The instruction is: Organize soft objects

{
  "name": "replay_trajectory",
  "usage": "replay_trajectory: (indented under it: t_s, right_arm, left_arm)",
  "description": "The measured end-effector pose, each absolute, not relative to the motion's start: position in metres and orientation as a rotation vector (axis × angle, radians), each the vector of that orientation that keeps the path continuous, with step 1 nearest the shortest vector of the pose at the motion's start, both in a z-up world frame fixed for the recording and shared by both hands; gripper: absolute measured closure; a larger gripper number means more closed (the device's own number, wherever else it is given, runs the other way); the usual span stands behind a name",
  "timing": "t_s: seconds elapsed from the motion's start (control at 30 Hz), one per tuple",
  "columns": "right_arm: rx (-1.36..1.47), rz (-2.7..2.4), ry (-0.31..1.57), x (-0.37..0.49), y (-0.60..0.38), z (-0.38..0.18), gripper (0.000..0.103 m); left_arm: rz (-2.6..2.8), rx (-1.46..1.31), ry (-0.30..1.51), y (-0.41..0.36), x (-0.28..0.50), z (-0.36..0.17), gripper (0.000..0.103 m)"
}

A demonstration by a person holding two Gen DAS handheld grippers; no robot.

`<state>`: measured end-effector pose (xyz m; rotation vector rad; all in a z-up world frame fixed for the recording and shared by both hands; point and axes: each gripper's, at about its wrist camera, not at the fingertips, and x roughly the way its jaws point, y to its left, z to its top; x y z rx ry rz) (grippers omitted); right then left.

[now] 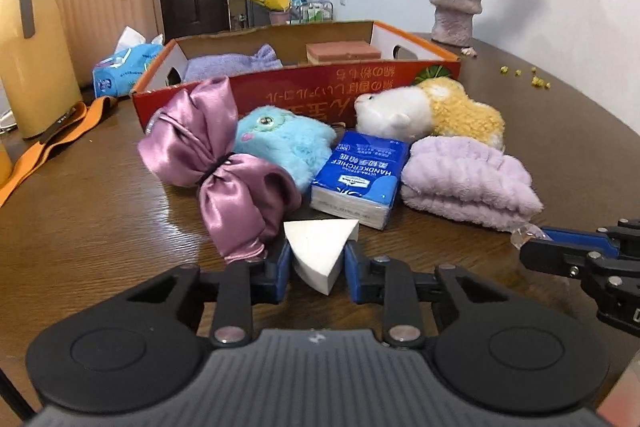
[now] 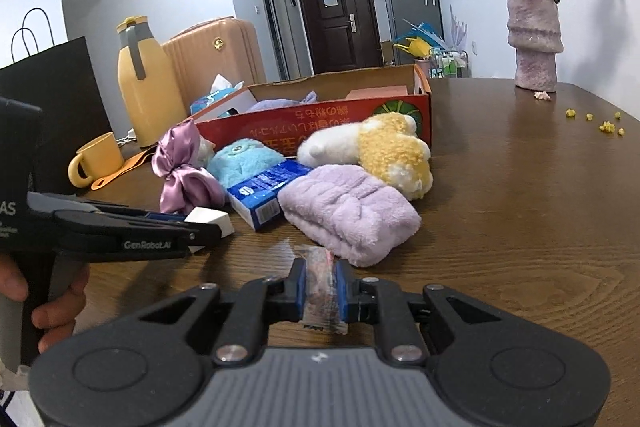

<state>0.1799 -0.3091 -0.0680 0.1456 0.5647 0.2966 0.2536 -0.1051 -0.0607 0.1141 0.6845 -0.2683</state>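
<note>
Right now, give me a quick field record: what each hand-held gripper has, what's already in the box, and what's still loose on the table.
left hand-held gripper: shut on white wedge sponge
right hand-held gripper: shut on small clear wrapped packet
red cardboard box: holds lilac cloth and a brown block
loose in front of box: satin bow, blue plush, tissue pack, white-yellow plush, folded lilac towel
</note>
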Motion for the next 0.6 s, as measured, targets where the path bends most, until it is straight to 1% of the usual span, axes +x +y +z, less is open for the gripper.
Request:
replay_trajectory:
  t_s: [0.3, 0.6]
  right_arm:
    - [0.13, 0.285, 0.499, 0.135, -0.295, -0.048, 0.088]
    - [0.12, 0.298, 0.442, 0.084, -0.271, -0.036, 0.088]
  left_arm:
    - [-0.274, 0.096, 0.594, -0.081, 0.194, -0.032, 0.075]
    - [-0.272, 0.061, 0.507, -0.051, 0.133, -0.016, 0.075]
